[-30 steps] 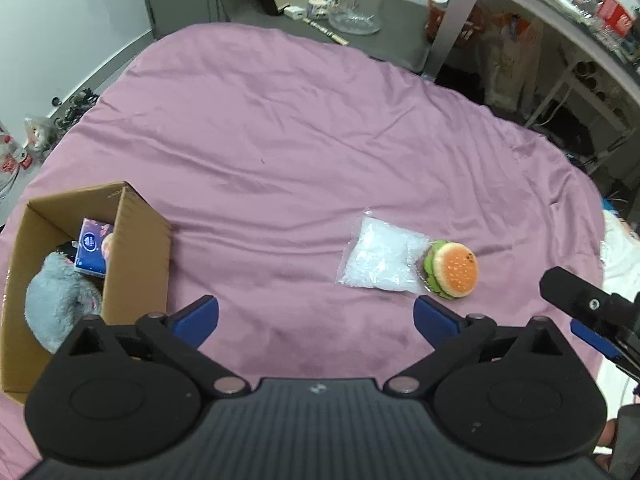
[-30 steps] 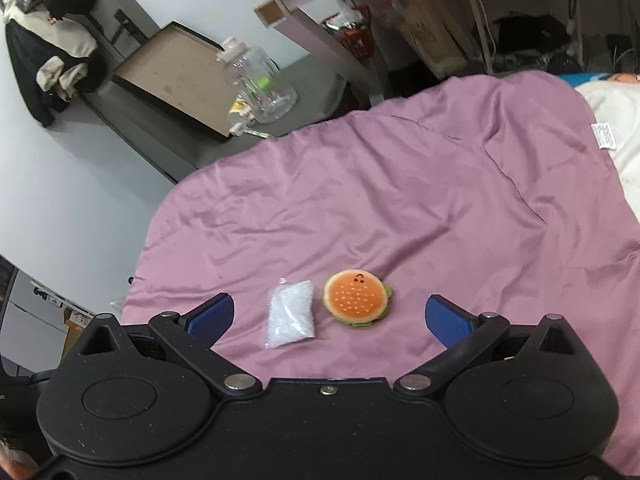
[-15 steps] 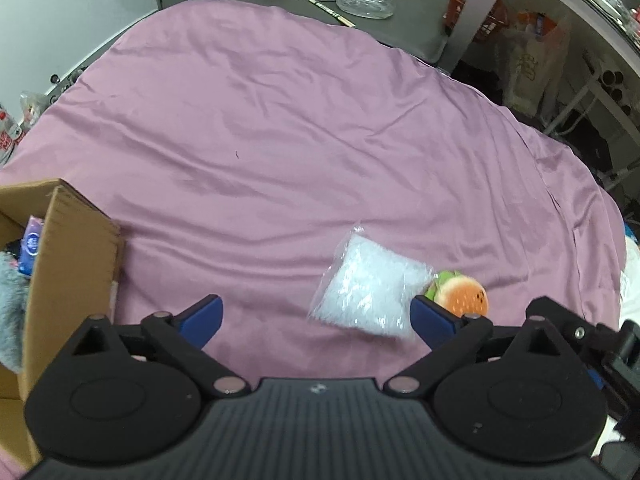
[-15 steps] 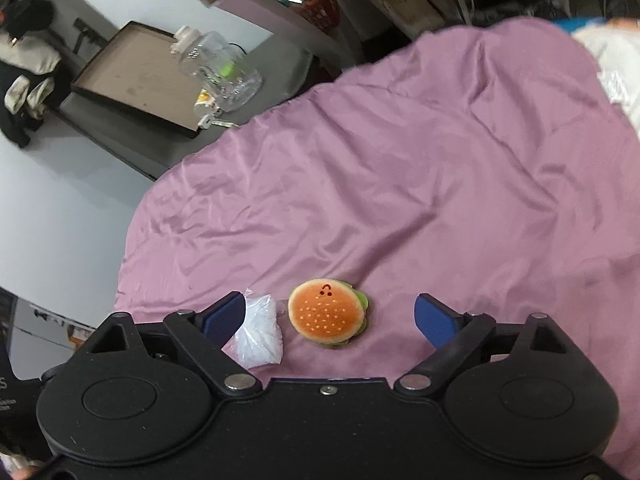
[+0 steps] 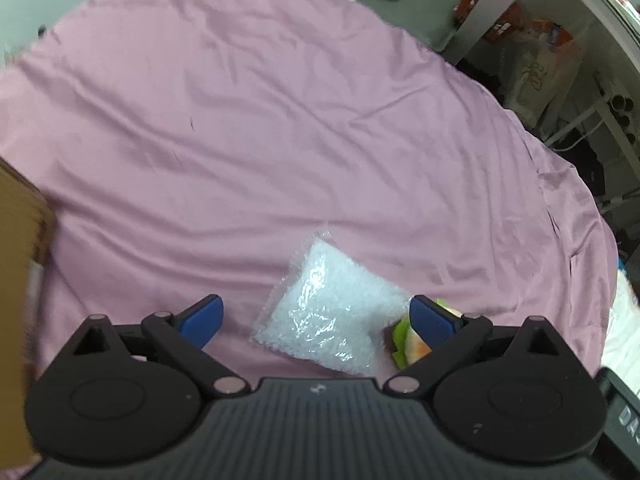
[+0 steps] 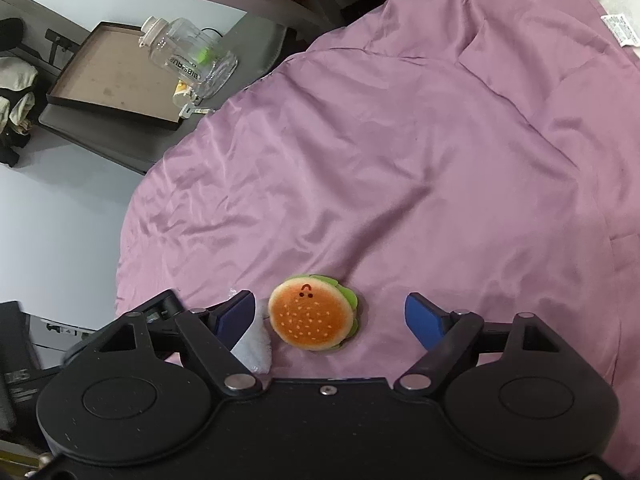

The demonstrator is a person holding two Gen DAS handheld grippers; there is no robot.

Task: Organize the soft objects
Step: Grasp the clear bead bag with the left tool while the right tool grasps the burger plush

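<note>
Left gripper point(image 5: 316, 318) jaws were spread wide, framing the clear plastic bag of white beads point(image 5: 328, 314) on the wrinkled purple satin sheet point(image 5: 280, 120). Right gripper point(image 6: 330, 316) jaws also spread, bracketing the round orange plush burger point(image 6: 311, 316) beside that bag; nothing gripped. Brown cardboard box point(image 5: 20, 240) at left edge.

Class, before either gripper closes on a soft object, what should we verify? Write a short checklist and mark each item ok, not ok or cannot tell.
1. Left gripper open: ok.
2. Clear bead bag between the left fingers: ok.
3. Right gripper open: ok.
4. Burger plush between the right fingers: ok.
5. Bag clear of the right gripper's left finger: not ok, it lies right beside it.
6. Room in the cardboard box: cannot tell.
</note>
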